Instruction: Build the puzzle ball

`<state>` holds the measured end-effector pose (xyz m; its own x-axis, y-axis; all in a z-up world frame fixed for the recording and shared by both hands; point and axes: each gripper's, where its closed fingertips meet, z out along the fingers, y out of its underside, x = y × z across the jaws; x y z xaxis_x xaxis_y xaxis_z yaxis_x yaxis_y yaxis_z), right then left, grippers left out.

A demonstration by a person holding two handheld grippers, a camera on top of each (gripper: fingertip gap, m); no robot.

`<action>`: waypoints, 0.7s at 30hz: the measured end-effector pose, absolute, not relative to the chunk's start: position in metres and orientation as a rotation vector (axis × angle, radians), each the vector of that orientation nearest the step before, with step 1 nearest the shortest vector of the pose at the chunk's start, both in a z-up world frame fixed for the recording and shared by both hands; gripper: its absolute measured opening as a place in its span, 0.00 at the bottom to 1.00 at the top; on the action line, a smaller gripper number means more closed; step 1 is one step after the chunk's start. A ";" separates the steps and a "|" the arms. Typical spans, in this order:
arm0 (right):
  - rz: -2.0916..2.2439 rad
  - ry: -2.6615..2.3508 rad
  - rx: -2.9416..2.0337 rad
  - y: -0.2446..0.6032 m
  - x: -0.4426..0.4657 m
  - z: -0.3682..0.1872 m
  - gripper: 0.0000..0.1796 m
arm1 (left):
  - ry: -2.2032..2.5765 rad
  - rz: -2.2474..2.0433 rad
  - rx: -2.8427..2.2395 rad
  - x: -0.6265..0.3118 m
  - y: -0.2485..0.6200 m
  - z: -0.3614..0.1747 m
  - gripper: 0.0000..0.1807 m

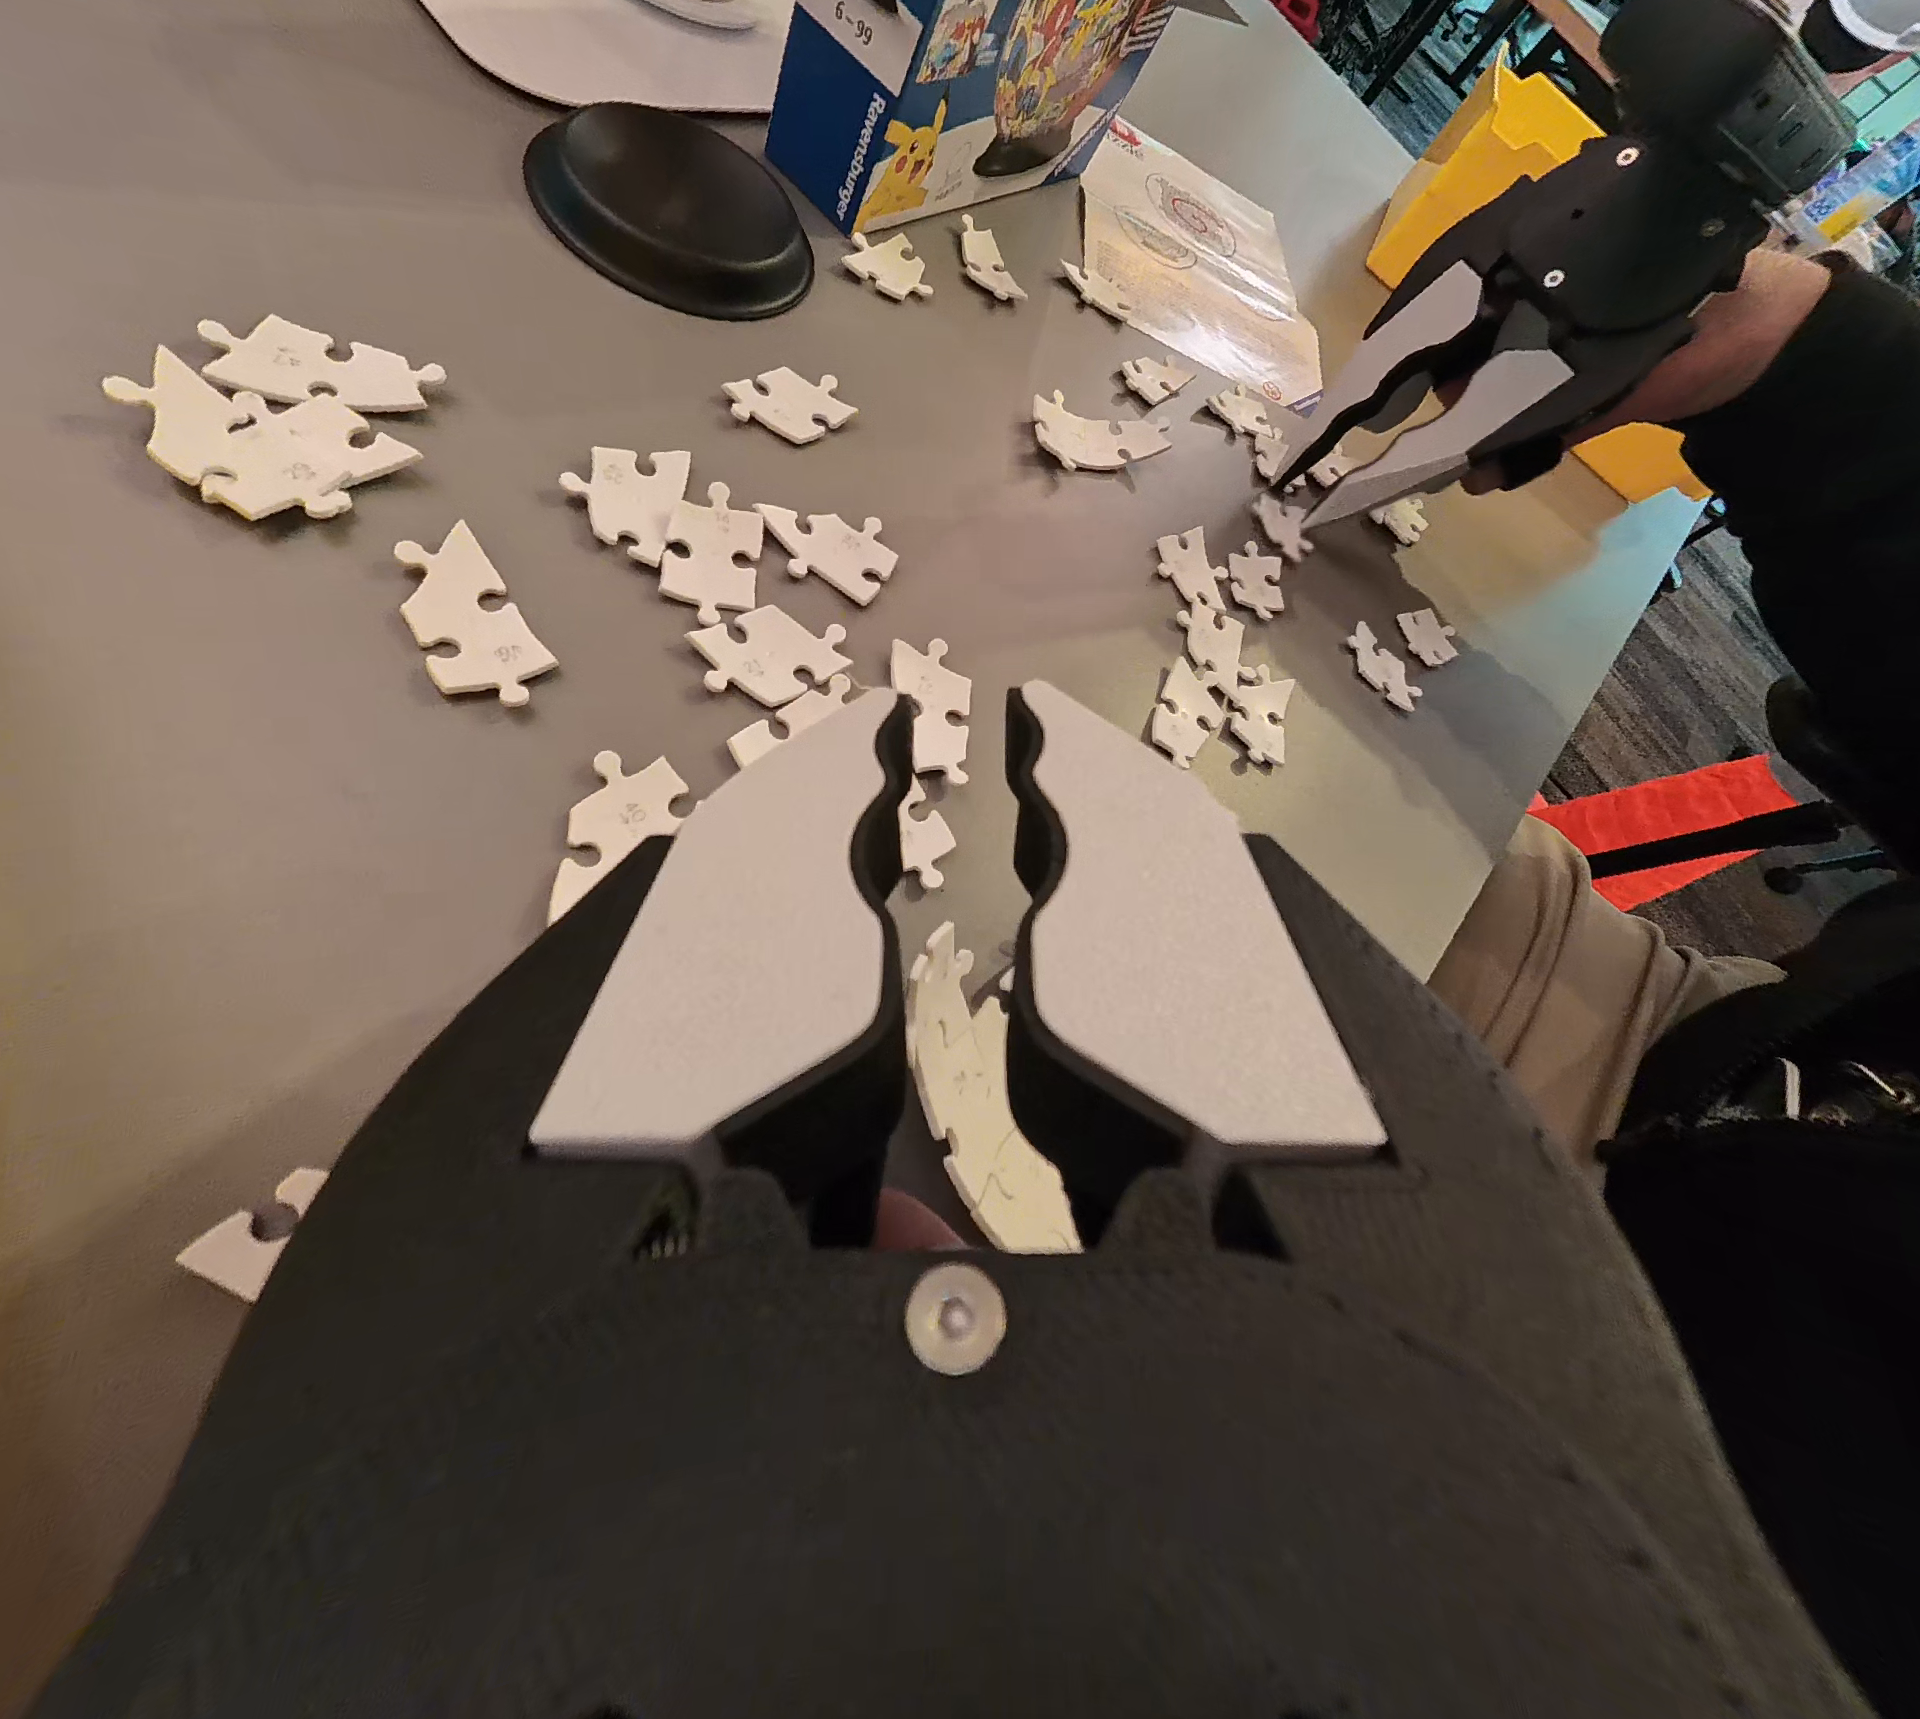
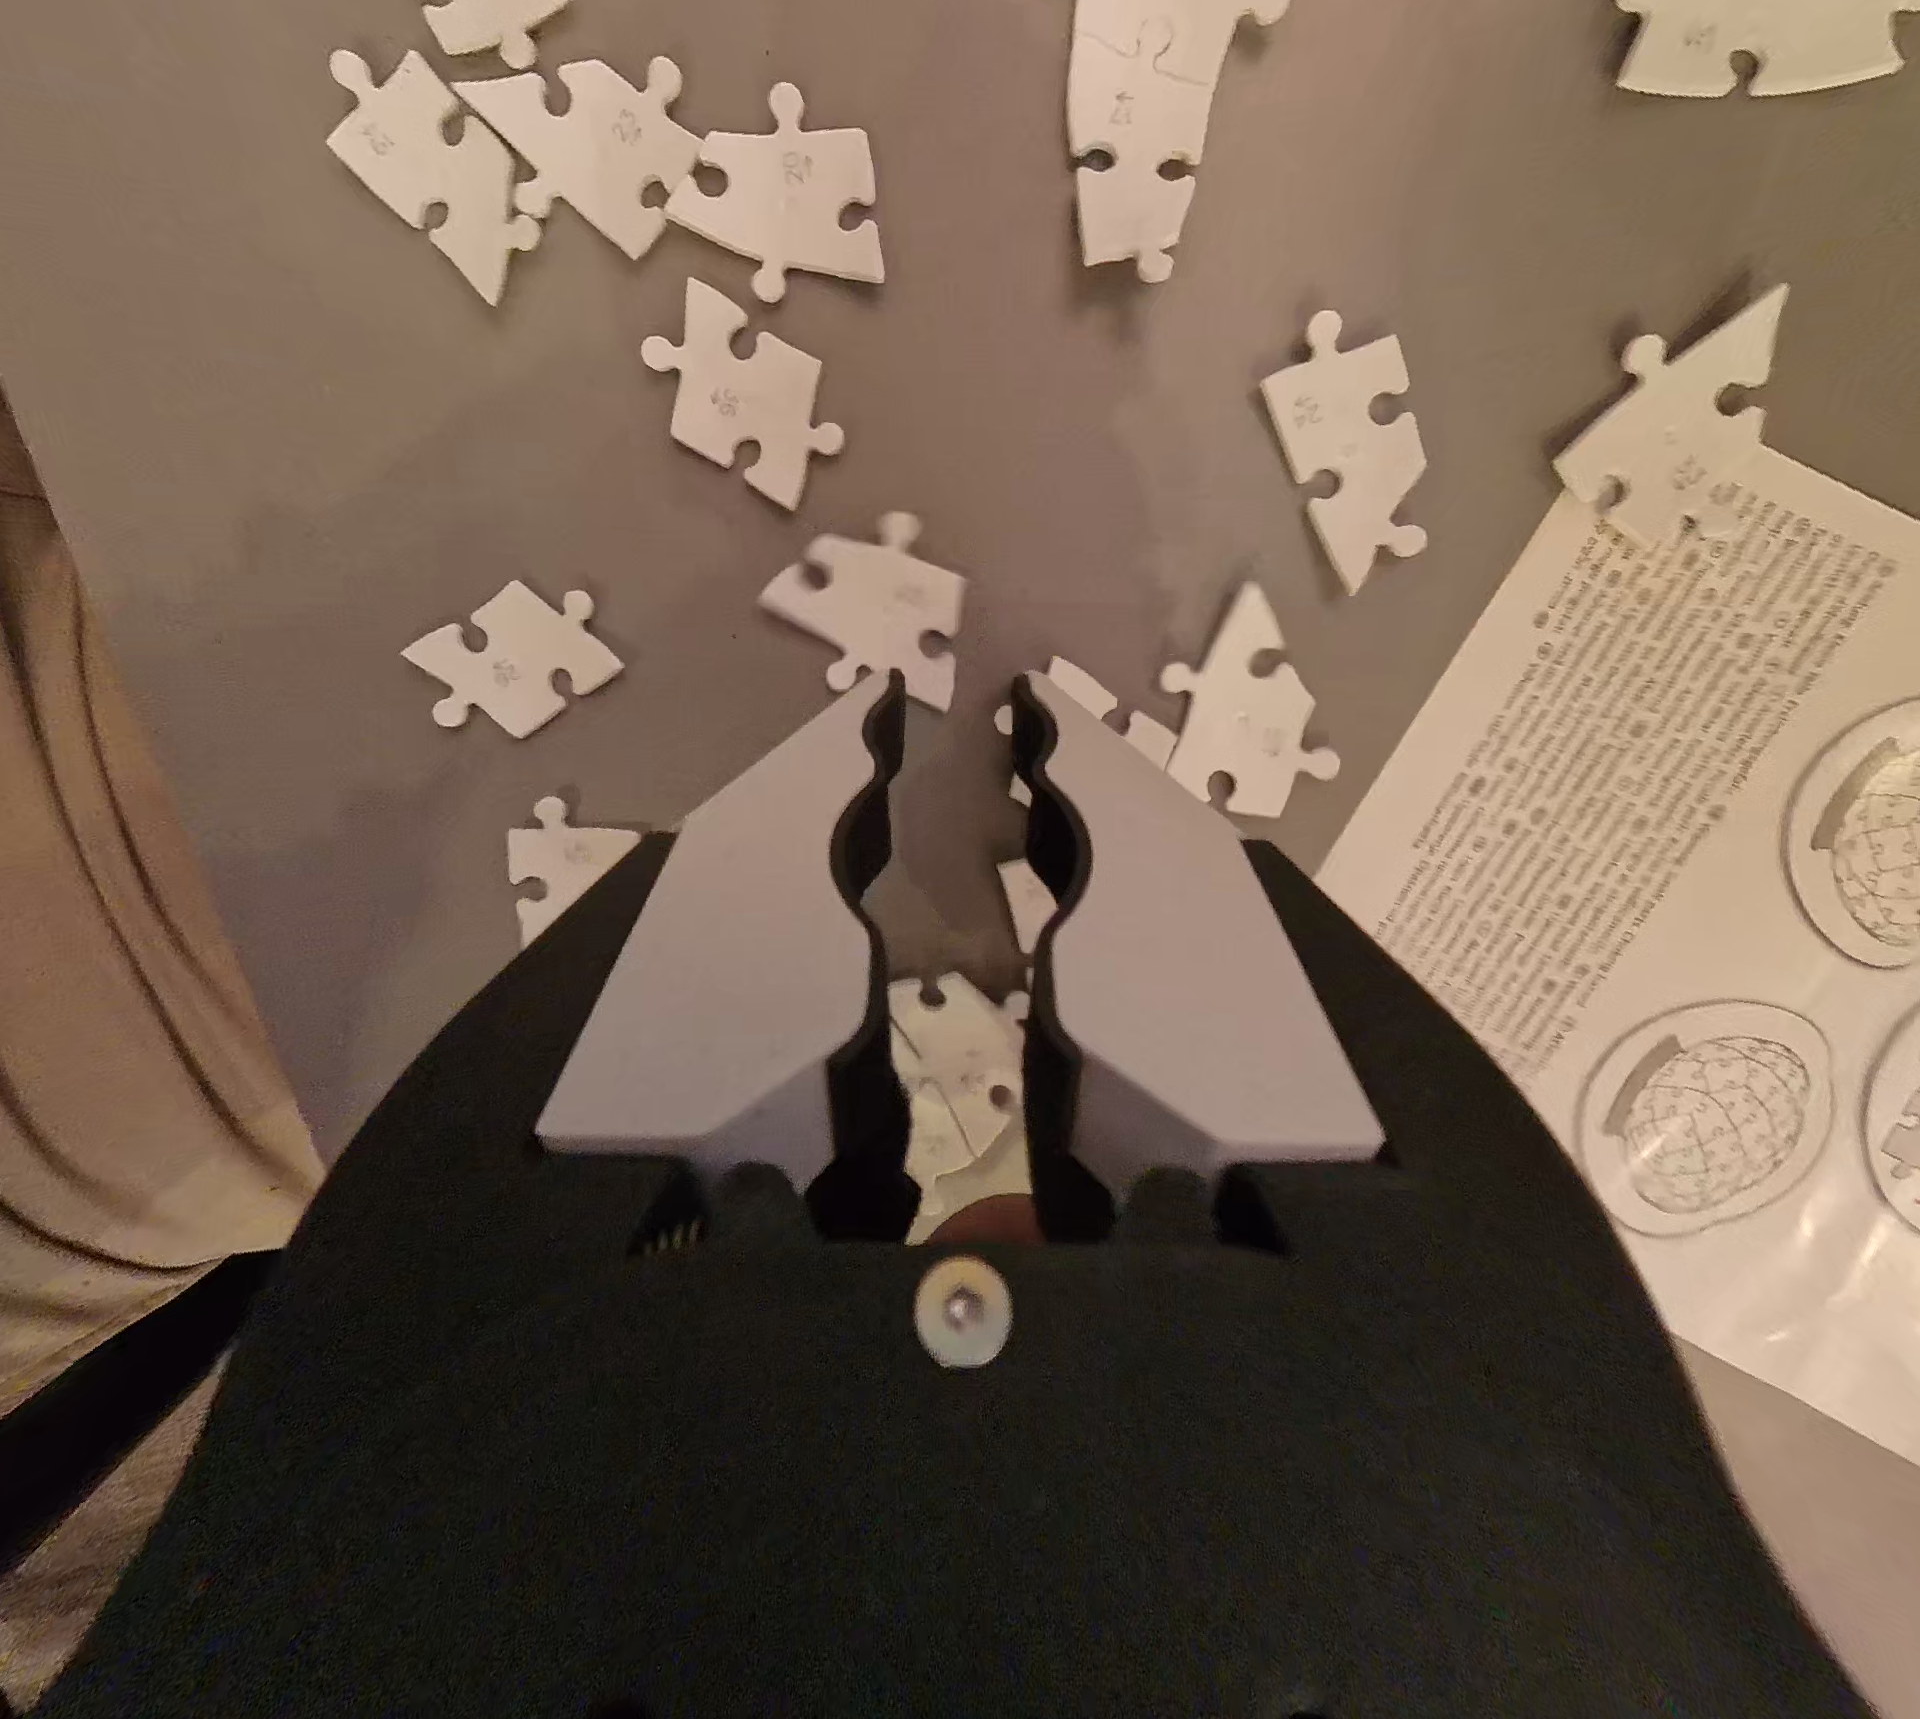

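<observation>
Both tongs stand with a narrow gap between their tips. Left gripper (image 1: 958, 703) grips nothing at its tips; a curved strip of joined pieces (image 1: 982, 1108) shows between its fingers near their roots, its long axis running along them, but whether they pinch it I cannot tell. Right gripper (image 2: 956, 690) hovers tilted down over the grey table (image 2: 208, 422); from the left wrist view its tips (image 1: 1294, 500) touch a small white piece (image 1: 1280, 523) near the table's far right edge, though a firm grip cannot be told.

White puzzle pieces (image 1: 717, 547) lie scattered face down across the table. Behind them stand the puzzle box (image 1: 966, 7) and a black oval stand (image 1: 665, 209); an instruction sheet (image 2: 1662, 890) lies at the right. Desks and a yellow bin (image 1: 1496, 163) fill the room beyond.
</observation>
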<state>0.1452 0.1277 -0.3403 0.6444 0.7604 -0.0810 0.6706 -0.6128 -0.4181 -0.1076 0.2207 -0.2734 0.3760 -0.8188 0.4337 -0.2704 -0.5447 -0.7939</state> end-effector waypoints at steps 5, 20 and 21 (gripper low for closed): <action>0.262 -1.137 -2.478 0.138 0.145 -0.333 0.11 | 0.932 -1.131 -2.016 -0.108 0.221 -0.273 0.09; 0.345 -1.266 -2.399 0.139 0.090 -0.340 0.13 | 0.920 -1.121 -2.018 -0.113 0.222 -0.274 0.09; 0.316 -1.265 -2.399 0.142 0.092 -0.339 0.13 | 0.918 -1.120 -2.019 -0.114 0.222 -0.274 0.09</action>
<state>0.0925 0.1419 -0.3394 0.5627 0.8266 -0.0097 0.7341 -0.5050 -0.4539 -0.1140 0.2216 -0.2736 0.3915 -0.8133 0.4304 -0.2628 -0.5470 -0.7948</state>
